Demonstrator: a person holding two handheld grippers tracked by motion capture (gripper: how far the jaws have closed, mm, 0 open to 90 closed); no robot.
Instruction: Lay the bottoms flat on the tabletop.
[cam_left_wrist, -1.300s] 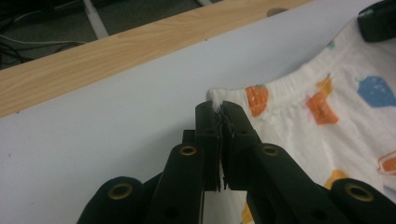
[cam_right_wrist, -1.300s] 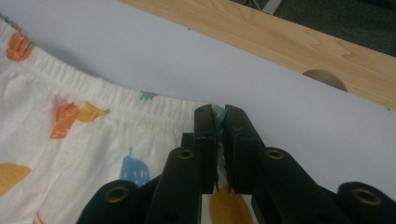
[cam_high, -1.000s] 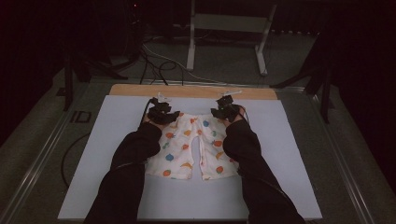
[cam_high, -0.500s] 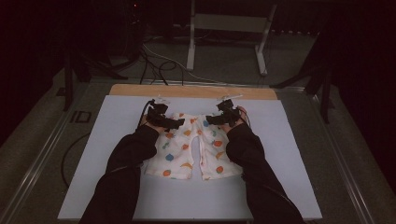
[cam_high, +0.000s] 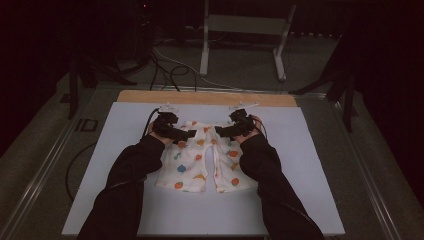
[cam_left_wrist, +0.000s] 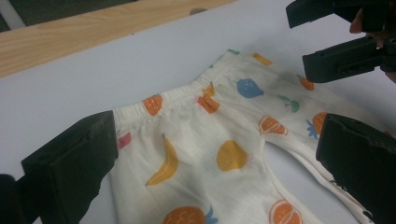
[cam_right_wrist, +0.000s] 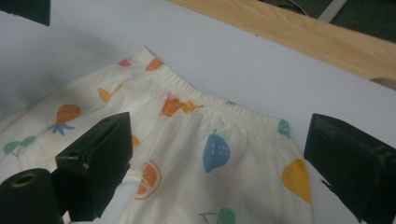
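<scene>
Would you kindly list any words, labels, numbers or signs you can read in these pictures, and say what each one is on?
"ID": dark marking on the grey surface left of the white board, small and dim, so uncertain.
Pants: fruit pictures only, no readable lettering; the small orange tag at the waistband shows no legible text.
</scene>
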